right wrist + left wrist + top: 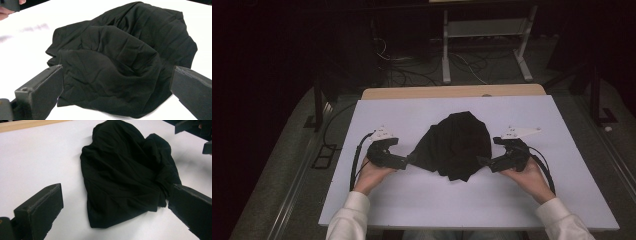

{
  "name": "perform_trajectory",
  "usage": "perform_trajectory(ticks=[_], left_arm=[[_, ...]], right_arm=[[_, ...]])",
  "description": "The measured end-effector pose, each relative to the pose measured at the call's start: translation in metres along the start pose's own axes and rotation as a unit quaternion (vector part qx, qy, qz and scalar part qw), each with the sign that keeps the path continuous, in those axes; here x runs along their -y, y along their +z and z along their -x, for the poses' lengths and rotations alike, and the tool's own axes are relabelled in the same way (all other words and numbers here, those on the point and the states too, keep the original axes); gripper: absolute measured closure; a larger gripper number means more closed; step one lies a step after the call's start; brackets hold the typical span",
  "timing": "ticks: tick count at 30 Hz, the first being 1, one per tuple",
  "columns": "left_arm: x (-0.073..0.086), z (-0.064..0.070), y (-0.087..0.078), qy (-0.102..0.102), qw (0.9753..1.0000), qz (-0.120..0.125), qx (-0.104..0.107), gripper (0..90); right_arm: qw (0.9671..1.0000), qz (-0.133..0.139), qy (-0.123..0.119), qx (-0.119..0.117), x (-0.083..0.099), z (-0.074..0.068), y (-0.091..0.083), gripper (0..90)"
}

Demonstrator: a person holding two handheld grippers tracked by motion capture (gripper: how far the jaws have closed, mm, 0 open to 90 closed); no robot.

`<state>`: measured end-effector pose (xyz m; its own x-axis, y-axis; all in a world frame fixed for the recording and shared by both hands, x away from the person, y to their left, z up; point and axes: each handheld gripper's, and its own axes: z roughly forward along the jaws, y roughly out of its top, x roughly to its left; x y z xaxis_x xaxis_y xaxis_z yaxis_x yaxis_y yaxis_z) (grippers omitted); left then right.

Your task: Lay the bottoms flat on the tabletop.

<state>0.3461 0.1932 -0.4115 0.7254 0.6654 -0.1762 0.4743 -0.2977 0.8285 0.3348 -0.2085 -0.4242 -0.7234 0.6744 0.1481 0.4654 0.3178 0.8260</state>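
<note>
Black crumpled cloth (456, 145) sits mid-table on the white table (412, 200), bunched into a rough heap. High view gives the layout: left tongs (404, 161) at the cloth's left edge, right tongs (482, 161) at its right edge, both pointing inward, each held by a hand in a white sleeve (349, 220). It also shows the room: dark, cables on the floor (412, 70), a metal frame (484, 40) beyond the table's wooden far edge (452, 91).

Left gripper view adds detail the high view lacks: left tongs (115, 205) released, jaws spread wide, cloth (120, 175) between and ahead of them, its near fold just reaching the right-hand jaw; contact unclear. The other tongs appear top right of that view.

Right gripper view: right tongs (117, 85) also released, jaws wide apart, the cloth's (120, 65) puffed-up fold lying between them, close to both jaws. Neither pair grips anything.
</note>
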Motion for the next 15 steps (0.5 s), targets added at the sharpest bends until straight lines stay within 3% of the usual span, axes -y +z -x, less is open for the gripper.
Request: perform_trajectory(ticks=[15], left_arm=[[0.009, -0.005, 0.019, -0.01, 0.9998, -0.016, 0.011, 0.0]], right_arm=[[0.9998, -0.01, 0.009, -0.013, 0.005, 0.001, 0.022, 0.0]])
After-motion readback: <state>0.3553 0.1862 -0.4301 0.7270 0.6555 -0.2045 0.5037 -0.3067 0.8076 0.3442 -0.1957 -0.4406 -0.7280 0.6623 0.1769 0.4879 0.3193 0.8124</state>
